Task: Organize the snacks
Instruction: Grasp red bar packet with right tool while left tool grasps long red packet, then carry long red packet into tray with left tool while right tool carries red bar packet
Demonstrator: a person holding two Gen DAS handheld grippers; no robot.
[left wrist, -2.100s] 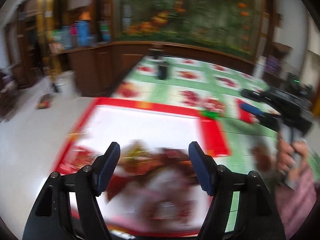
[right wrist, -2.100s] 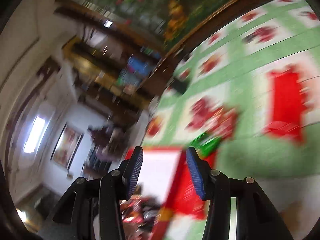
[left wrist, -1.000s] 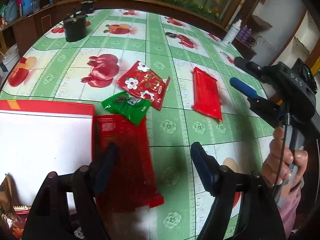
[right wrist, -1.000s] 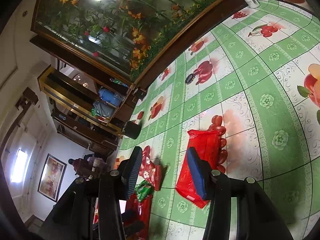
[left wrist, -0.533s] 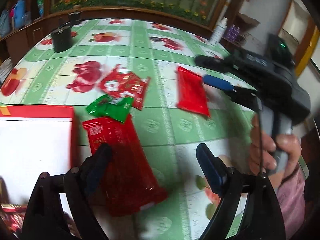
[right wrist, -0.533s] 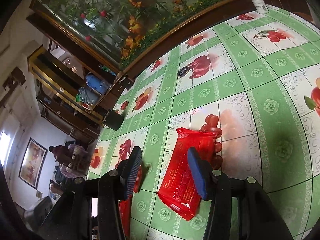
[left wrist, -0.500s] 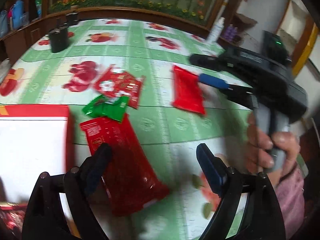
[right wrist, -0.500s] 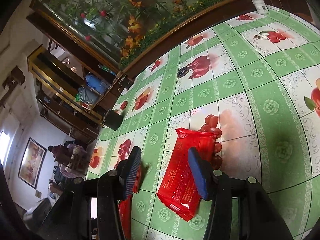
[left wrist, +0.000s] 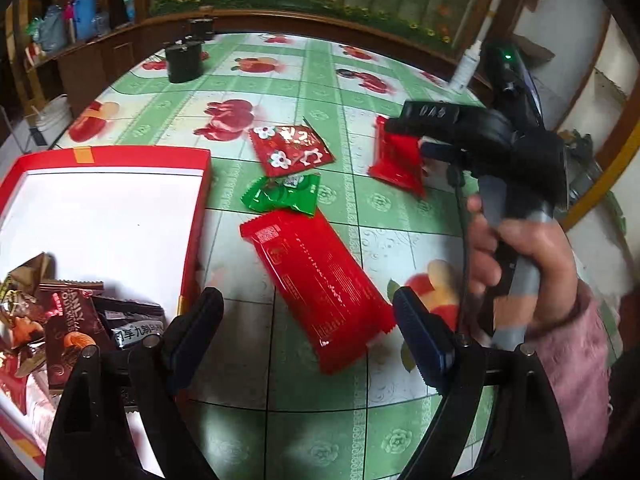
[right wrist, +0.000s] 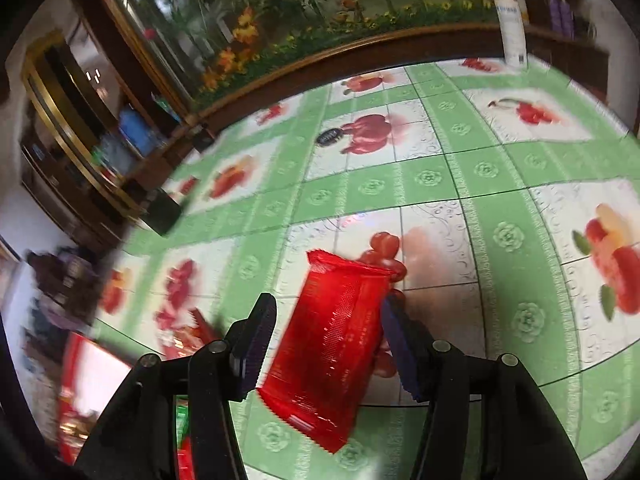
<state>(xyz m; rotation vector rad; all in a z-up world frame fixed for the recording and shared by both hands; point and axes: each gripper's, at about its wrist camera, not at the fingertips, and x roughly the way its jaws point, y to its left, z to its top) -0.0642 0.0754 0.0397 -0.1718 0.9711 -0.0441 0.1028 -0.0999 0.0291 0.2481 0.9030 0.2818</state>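
**Both grippers close in on the loose red packs**

The red box (left wrist: 202,168) is the landmark here: a few snacks already lie in its near corner, so the rest are evidently bound for it. Just beside its right wall lies the large red packet (left wrist: 320,284), and the left gripper (left wrist: 304,332) hovers over its near end, jaws spread wide and empty, apparently lining up a grab. Beyond that, the green packet (left wrist: 284,196) and the flowered red packet (left wrist: 292,150) wait untouched. Farthest from the box, the small red packet (right wrist: 332,344) sits between the right gripper's (right wrist: 326,344) jaws, which are opening; the pads do not seem to press it yet. Half a second ago that gripper hung farther back from this packet, more tilted.
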